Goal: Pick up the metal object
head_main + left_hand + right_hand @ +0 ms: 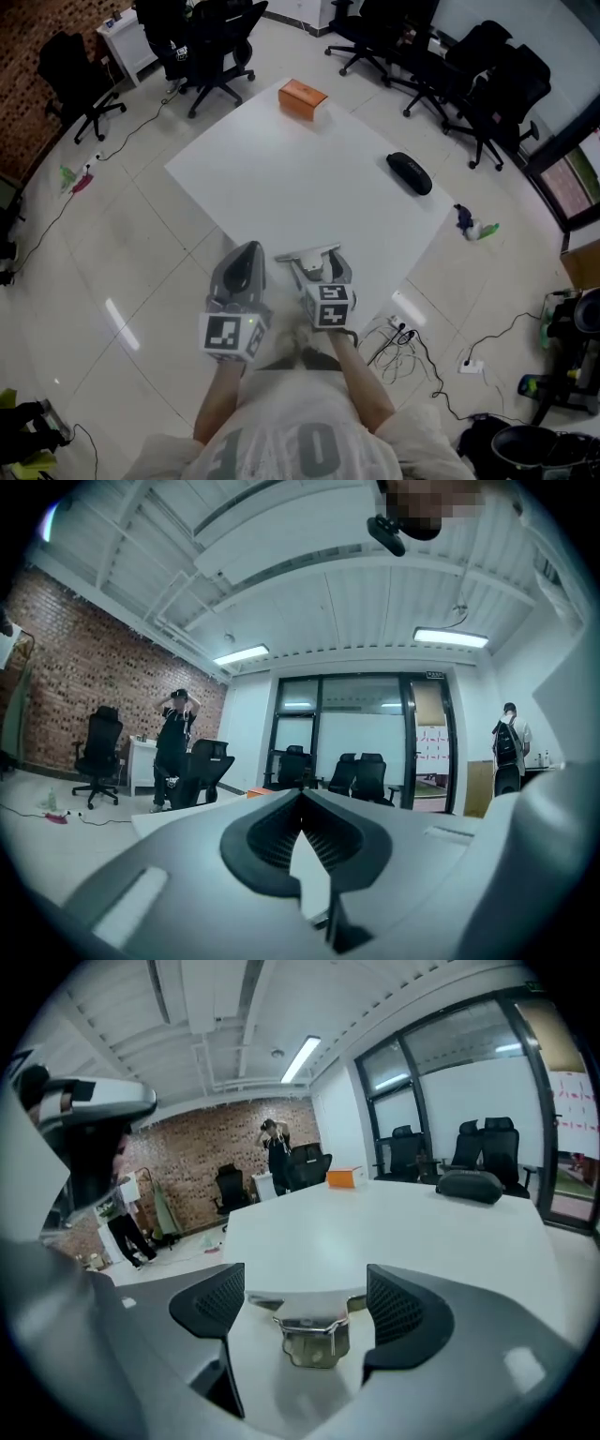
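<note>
The right tool (pixel 307 1305) stands with its jaws spread wide, one ribbed black pad on each side of the metal object (pixel 314 1337), and neither pad presses on it. The object lies flat on the white surface (pixel 394 1227), in the gap between the pads.

It is bare, silvery metal, shiny enough to catch the ceiling light. A wide flat strip runs across its far end. A narrower bent plate reaches from that strip toward the camera, and the plate's near edge is rounded and uneven. A thin wire loop crosses the plate just below the strip. From the head view the object (pixel 307 254) reads as a pale T shape. It lies just ahead of the right tool (pixel 322 274), close to the corner of the surface (pixel 281 178) nearest the person.

The left tool (pixel 302 797) is closed, its two dark ribbed pads meeting at the tips with nothing between them. It is held just beside the right tool, over the near edge of the surface, and points up into the room.

Farther across the surface lies a black oblong case (pixel 410 172), toward the right side. An orange box (pixel 302 97) sits well apart from it at the far corner. Black office chairs (pixel 487 89) ring the surface on a pale tiled floor. Cables (pixel 412 347) trail on the floor beside the near corner. By the brick wall (pixel 202 1162) a person (pixel 275 1152) stands with both arms raised to the head.
</note>
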Available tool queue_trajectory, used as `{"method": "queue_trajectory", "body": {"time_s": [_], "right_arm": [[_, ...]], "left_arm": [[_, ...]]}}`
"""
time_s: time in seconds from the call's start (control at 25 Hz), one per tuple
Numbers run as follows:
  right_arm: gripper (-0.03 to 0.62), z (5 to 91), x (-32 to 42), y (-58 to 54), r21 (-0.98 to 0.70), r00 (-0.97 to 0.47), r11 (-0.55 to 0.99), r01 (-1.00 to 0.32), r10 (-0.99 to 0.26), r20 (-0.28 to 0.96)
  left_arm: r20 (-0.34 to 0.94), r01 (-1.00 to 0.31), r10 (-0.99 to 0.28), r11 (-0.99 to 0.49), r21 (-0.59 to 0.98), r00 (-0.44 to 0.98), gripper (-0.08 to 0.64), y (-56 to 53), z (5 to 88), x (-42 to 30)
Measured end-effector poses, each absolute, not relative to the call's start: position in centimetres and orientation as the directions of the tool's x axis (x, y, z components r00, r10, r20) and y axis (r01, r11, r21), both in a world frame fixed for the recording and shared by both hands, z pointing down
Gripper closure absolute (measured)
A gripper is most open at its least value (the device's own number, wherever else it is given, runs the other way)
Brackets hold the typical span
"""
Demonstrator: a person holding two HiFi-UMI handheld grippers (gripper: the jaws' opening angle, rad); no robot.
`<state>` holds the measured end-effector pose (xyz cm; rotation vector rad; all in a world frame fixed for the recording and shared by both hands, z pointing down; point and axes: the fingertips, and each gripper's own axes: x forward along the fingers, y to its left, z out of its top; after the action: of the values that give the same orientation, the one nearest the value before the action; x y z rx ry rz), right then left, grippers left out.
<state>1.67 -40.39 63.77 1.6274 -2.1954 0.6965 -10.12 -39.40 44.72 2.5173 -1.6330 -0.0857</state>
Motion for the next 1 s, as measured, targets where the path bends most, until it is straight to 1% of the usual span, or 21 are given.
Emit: {"method": "queue_trajectory", "body": {"time_s": [0.16, 0.4, 0.48, 0.6, 0.64, 1.0], "right_arm": [[0.183, 66.2, 1.5, -40.3, -0.188, -0.292, 0.223, -0.956, -0.756, 0.586], [0.192, 67.7, 1.1, -40.1, -0.149, -0.273, 0.233, -0.961, -0.723, 0.634], [0.220, 68.0, 1.1, -40.1, -0.121, -0.250, 0.227, -0.966, -0.716, 0.651], [0.299, 69.1, 1.5, -40.2, -0.080, -0.215, 0.223, -0.971, -0.689, 0.692], [0.291, 69.2, 1.6, -40.3, -0.081, -0.212, 0.219, -0.972, -0.682, 0.700], [0.296, 68.8, 1.6, -40.4, -0.074, -0.213, 0.226, -0.971, -0.689, 0.692]], "left_arm": [[0.046, -0.909, -0.916, -0.388, 0.149, 0.399, 0.560, -39.8, 45.3, -10.6], [0.050, -0.914, -0.919, -0.381, 0.139, 0.391, 0.559, -40.4, 45.2, -10.9], [0.053, -0.913, -0.918, -0.383, 0.140, 0.393, 0.560, -40.5, 45.2, -10.8], [0.062, -0.908, -0.913, -0.390, 0.150, 0.402, 0.560, -40.5, 45.6, -10.7], [0.063, -0.908, -0.913, -0.389, 0.156, 0.402, 0.559, -40.5, 45.7, -10.6], [0.065, -0.914, -0.920, -0.372, 0.160, 0.385, 0.560, -40.0, 45.9, -11.1]]}}
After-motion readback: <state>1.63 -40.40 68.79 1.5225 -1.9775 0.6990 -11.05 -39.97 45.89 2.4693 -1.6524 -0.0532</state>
